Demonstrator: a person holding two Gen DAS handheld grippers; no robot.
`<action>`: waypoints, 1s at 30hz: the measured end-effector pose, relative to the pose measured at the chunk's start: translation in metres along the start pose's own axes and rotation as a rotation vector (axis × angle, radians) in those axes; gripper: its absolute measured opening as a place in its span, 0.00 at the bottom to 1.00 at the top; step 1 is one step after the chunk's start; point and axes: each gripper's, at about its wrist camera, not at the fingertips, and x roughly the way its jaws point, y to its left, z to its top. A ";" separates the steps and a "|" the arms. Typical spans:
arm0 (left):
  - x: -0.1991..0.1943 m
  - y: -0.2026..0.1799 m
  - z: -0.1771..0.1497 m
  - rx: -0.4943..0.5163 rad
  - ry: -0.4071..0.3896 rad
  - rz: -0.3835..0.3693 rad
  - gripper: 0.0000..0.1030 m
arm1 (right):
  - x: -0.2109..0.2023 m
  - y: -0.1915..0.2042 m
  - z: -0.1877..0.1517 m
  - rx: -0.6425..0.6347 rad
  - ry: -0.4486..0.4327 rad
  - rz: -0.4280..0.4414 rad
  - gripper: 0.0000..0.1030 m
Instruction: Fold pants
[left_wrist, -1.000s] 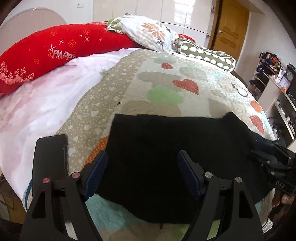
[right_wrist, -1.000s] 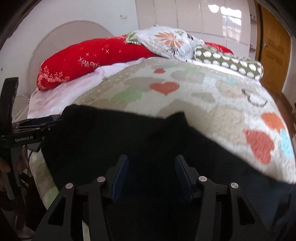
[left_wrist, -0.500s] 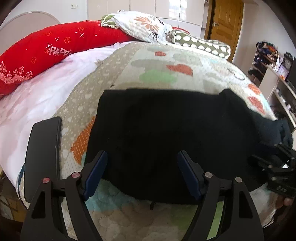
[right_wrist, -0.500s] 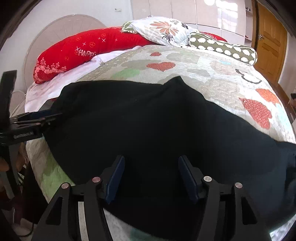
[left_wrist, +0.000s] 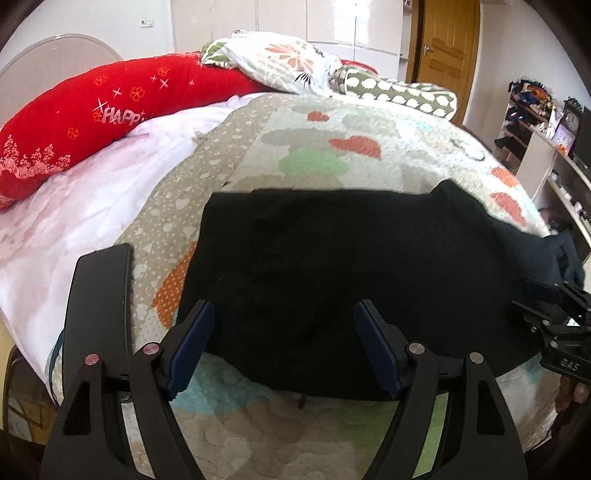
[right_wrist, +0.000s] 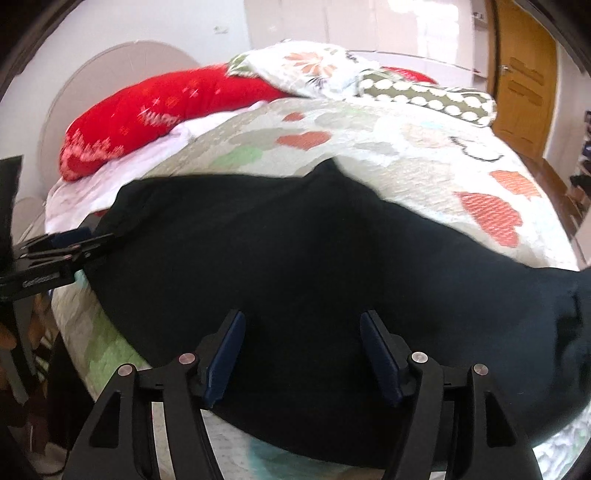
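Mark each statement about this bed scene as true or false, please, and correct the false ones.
1. The black pants lie on the heart-patterned quilt. True.
2. The left gripper is shut on the pants. False: its jaws stand apart, with nothing pinched.
3. The red pillow lies at the far end of the bed. True.
4. The right gripper holds a white shirt. False: its jaws are opening and grip nothing.
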 end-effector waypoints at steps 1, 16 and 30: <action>-0.003 -0.002 0.001 0.002 -0.009 -0.010 0.76 | -0.001 -0.004 0.000 0.010 -0.001 -0.006 0.67; 0.021 -0.061 -0.004 0.100 0.065 -0.133 0.76 | -0.035 -0.086 -0.041 0.109 0.021 -0.127 0.68; 0.030 -0.147 0.046 0.218 0.058 -0.285 0.76 | -0.044 -0.159 0.001 0.278 -0.055 -0.155 0.69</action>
